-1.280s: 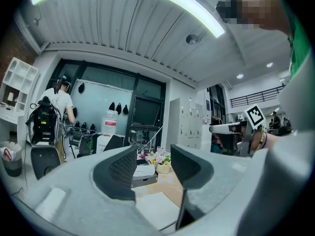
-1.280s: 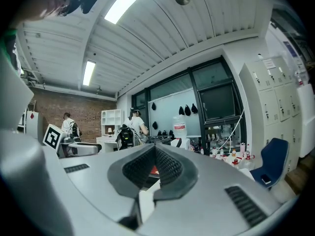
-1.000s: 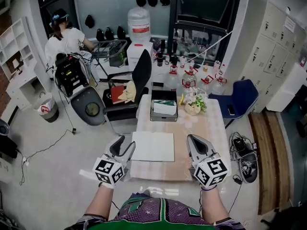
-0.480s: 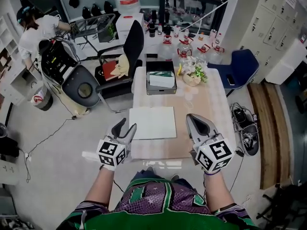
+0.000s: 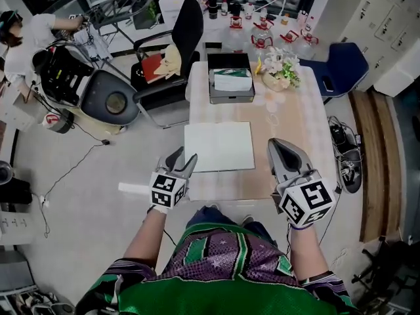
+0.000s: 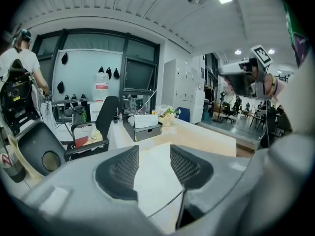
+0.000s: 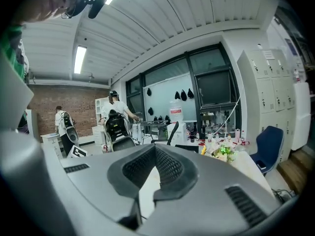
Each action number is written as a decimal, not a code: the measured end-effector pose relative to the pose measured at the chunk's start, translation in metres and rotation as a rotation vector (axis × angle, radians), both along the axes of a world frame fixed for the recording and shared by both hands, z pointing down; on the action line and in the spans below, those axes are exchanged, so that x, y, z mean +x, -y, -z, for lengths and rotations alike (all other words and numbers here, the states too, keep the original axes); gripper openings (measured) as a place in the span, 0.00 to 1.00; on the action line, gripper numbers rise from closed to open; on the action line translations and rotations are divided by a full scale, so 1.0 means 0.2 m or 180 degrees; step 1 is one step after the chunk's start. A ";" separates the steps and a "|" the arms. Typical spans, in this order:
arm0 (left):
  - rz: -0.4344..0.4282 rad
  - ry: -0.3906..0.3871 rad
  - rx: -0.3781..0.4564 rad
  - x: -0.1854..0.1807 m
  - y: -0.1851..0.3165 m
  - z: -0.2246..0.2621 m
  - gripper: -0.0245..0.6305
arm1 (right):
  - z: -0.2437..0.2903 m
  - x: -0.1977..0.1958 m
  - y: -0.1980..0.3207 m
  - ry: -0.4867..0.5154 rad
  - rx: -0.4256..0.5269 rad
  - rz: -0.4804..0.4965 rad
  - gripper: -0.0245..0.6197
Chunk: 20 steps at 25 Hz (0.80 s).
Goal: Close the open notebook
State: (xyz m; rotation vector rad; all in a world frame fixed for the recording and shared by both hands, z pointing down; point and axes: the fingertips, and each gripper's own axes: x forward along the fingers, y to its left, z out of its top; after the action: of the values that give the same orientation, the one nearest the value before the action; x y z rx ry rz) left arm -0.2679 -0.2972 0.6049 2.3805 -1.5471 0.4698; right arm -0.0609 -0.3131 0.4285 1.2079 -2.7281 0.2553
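Note:
The notebook (image 5: 218,146) lies flat on the table (image 5: 295,123), showing a blank white surface, near the table's front left. My left gripper (image 5: 182,159) hangs at the table's near left corner, just short of the notebook's near left corner, jaws open and empty. In the left gripper view the white page (image 6: 152,173) shows through the gap of the left gripper (image 6: 154,149). My right gripper (image 5: 274,143) is over the table to the right of the notebook, its tips together. In the right gripper view the right gripper (image 7: 155,149) has its pads meeting at the tip.
A black tray (image 5: 231,81) with a box stands at the table's far end, a flower pot (image 5: 281,67) beside it. A black office chair (image 5: 170,51) sits off the far left corner, a blue chair (image 5: 341,64) at the right. A person (image 5: 20,38) works at far left.
Both grippers have come down toward the table's near edge, the left one more. The view has tipped further down. Jaws look the same.

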 end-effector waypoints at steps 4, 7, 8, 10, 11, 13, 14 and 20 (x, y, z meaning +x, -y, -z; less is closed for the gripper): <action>0.0028 0.0038 -0.0171 -0.05 0.05 -0.16 0.35 | -0.06 -0.06 0.05 -0.0042 -0.0049 0.0065 0.04; 0.0077 0.0027 -0.0285 -0.09 0.09 -0.27 0.35 | -0.10 -0.07 0.10 -0.0068 -0.0105 0.0057 0.04; 0.0092 0.0024 -0.0329 -0.10 0.10 -0.31 0.35 | -0.12 -0.08 0.11 -0.0077 -0.0124 0.0058 0.04; 0.0121 0.0030 -0.0424 -0.12 0.11 -0.38 0.35 | -0.14 -0.10 0.12 -0.0098 -0.0150 0.0069 0.04; 0.0133 0.0038 -0.0467 -0.13 0.12 -0.42 0.35 | -0.14 -0.10 0.12 -0.0108 -0.0152 0.0074 0.04; 0.0134 0.0071 -0.0550 -0.15 0.14 -0.49 0.35 | -0.15 -0.11 0.14 -0.0120 -0.0148 0.0078 0.04; 0.0121 0.0094 -0.0592 -0.15 0.14 -0.53 0.35 | -0.16 -0.11 0.15 -0.0128 -0.0156 0.0074 0.04; 0.0103 0.0153 -0.0792 -0.20 0.19 -0.69 0.35 | -0.20 -0.14 0.19 -0.0166 -0.0198 0.0079 0.04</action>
State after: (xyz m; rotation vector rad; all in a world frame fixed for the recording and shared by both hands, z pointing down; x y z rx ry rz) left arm -0.3080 -0.3353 0.7438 2.1675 -1.4502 0.6745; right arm -0.0888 -0.3512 0.4691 1.1474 -2.6681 0.2988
